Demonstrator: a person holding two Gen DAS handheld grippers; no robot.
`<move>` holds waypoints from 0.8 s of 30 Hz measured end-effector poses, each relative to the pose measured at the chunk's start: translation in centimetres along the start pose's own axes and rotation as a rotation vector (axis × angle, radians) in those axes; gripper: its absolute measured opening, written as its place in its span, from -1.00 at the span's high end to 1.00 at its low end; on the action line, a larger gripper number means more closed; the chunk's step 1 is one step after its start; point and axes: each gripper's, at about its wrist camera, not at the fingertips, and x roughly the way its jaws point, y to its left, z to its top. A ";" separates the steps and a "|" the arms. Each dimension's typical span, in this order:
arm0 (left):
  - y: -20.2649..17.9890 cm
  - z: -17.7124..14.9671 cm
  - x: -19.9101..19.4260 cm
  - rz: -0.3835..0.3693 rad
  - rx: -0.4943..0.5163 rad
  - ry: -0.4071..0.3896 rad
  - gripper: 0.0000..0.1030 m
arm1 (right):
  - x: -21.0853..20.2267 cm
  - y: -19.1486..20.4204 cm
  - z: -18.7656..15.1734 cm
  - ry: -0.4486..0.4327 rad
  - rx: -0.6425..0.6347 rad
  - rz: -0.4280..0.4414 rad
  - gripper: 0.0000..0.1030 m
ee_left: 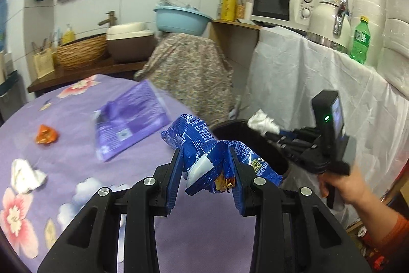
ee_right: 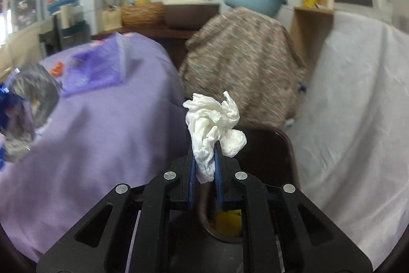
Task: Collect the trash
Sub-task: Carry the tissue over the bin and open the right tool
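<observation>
Your left gripper (ee_left: pixel 207 165) is clamped on a crumpled blue snack wrapper (ee_left: pixel 204 147), low in the centre of the left view, above the edge of the purple tablecloth (ee_left: pixel 76 124). Your right gripper (ee_right: pixel 205 163) pinches a wad of white tissue (ee_right: pixel 214 124) over the dark bin (ee_right: pixel 271 152) at lower centre. On the cloth lie a purple packet (ee_left: pixel 130 119), an orange scrap (ee_left: pixel 46 134) and another tissue (ee_left: pixel 25 175) at left.
</observation>
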 end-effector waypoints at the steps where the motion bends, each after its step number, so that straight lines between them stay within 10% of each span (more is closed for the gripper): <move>1: -0.7 0.4 0.9 -0.011 0.008 0.004 0.33 | 0.8 -0.9 -0.6 0.023 0.015 -0.008 0.73; 21: -7.0 4.2 12.4 -0.049 0.102 0.109 0.33 | 15.3 -7.9 -7.4 0.327 0.208 -0.022 0.71; 24: -7.2 4.2 13.7 -0.047 0.102 0.134 0.33 | 16.0 -7.9 -7.5 0.334 0.207 -0.029 0.42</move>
